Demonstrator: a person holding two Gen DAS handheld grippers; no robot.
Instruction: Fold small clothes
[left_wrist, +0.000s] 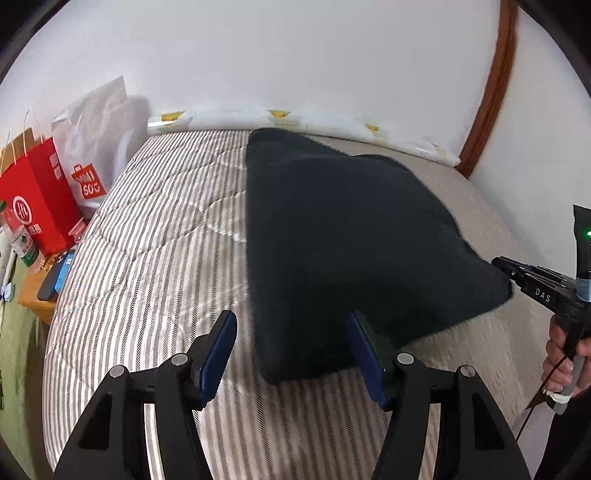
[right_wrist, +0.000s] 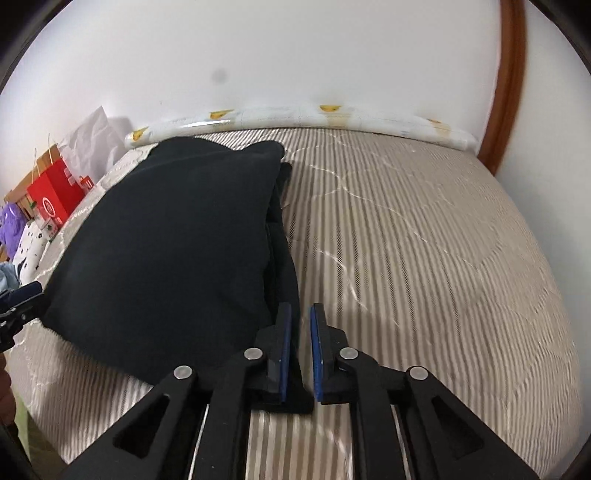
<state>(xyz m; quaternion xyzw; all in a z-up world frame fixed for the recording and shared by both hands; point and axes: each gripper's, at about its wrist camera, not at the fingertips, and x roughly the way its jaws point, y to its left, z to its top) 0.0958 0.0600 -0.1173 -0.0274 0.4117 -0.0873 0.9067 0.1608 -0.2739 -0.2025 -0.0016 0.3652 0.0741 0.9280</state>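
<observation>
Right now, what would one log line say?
left claw: open | right claw: shut on dark garment | striped bed

The left gripper (left_wrist: 291, 354) is a black plastic frame with triangular cut-outs in its arms, round silver pivot pins at the joints and flat blue pads (left_wrist: 218, 354) lining the fingers. The right gripper (right_wrist: 301, 350) is built the same way: black linkage, silver pins, blue pads (right_wrist: 283, 350). Seen from the left wrist, it carries white "DAS" lettering, a green light, blue-grey tape, and a thin dark cable. The bare-skinned hand (left_wrist: 563, 354) wraps its grey handle.
</observation>
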